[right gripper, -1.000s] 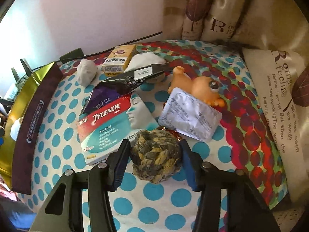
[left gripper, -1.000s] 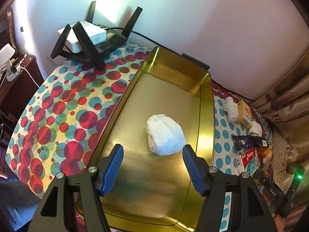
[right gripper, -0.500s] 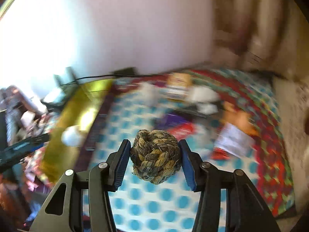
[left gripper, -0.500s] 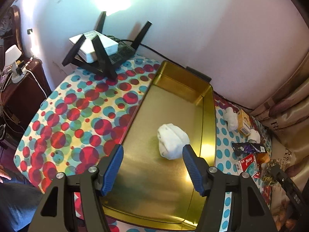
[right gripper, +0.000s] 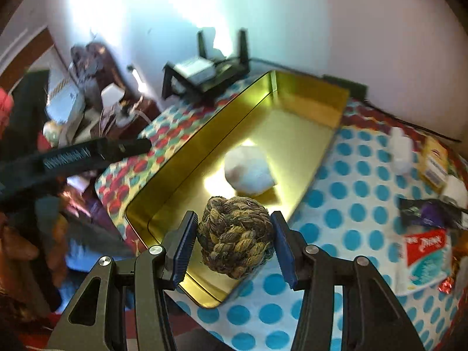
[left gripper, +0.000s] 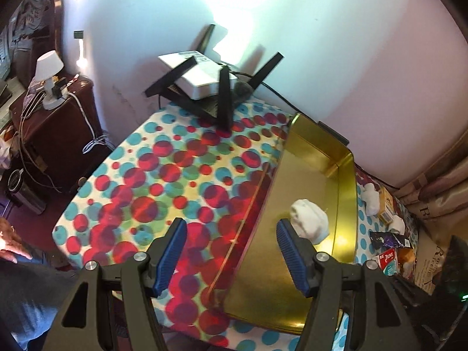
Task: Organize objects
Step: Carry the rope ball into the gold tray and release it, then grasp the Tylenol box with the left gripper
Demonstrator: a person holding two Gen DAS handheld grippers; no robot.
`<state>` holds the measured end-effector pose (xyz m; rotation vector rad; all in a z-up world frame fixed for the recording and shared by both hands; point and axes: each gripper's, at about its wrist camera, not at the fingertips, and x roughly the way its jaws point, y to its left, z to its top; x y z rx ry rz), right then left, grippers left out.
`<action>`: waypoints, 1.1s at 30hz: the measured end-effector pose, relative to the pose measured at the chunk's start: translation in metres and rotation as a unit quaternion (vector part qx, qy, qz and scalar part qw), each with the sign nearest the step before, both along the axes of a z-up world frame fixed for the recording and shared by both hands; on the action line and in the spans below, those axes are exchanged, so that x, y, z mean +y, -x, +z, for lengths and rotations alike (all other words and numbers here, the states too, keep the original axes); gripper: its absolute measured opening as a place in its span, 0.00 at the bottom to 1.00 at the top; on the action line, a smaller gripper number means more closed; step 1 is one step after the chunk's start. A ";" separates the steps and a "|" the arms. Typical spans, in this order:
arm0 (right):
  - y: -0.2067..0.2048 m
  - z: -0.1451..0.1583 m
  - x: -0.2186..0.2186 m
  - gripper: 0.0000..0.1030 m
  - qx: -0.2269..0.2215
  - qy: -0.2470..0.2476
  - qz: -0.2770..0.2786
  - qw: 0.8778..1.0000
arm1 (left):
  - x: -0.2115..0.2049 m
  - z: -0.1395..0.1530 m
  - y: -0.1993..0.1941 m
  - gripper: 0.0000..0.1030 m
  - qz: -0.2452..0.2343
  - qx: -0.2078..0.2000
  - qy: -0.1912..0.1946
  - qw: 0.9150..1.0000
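Observation:
My right gripper is shut on a brown and yellow rope ball and holds it above the near end of the gold tray. A white lump lies inside the tray, also seen as the white lump in the left wrist view. My left gripper stands open with nothing between its fingers, over the left rim of the gold tray and the spotted cloth. Part of the left gripper's black body shows at the left of the right wrist view.
A Tylenol box, a yellow box, a dark wrapper and white lumps lie right of the tray. A black router with a white box on it stands at the back. A person's hand is at the left.
My right gripper lifted the rope ball from the pile on the right and carried it left to the tray, rolling as it went. My left gripper drew back left, off the white lump.

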<state>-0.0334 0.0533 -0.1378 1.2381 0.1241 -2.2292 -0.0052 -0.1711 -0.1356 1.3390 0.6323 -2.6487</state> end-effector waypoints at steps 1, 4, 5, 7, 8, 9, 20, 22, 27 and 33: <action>0.000 -0.005 -0.005 0.47 -0.002 -0.009 0.005 1.000 | -0.002 0.001 -0.001 0.63 0.002 0.001 0.001 1.000; 0.002 -0.020 -0.016 0.48 -0.015 -0.025 0.012 0.999 | -0.007 0.001 -0.005 0.63 0.005 0.002 0.004 1.000; 0.001 -0.024 -0.019 0.49 -0.016 -0.030 0.015 0.999 | -0.008 0.002 -0.006 0.63 0.008 0.003 0.004 1.000; -0.003 -0.022 -0.022 0.52 -0.007 -0.029 0.025 0.999 | -0.008 0.001 -0.006 0.63 0.007 0.002 0.002 1.000; -0.006 -0.020 -0.022 0.57 -0.002 -0.031 0.026 0.999 | -0.008 0.000 -0.005 0.63 0.006 0.001 0.001 1.000; -0.006 -0.018 -0.020 0.61 0.001 -0.028 0.025 0.999 | -0.007 0.000 -0.005 0.63 0.006 0.001 0.002 1.000; -0.015 0.011 0.040 0.84 0.050 0.008 -0.071 0.996 | 0.048 0.003 0.013 0.63 -0.060 0.008 0.006 0.998; -0.016 0.012 0.053 0.84 0.049 0.011 -0.091 0.995 | 0.064 0.005 0.018 0.64 -0.084 0.009 0.007 0.996; -0.019 0.010 0.089 0.86 0.039 0.004 -0.144 0.989 | 0.110 0.009 0.024 0.64 -0.150 0.015 0.020 0.988; -0.026 0.002 0.136 0.86 0.026 -0.022 -0.228 0.973 | 0.162 0.008 0.030 0.65 -0.221 0.012 0.021 0.975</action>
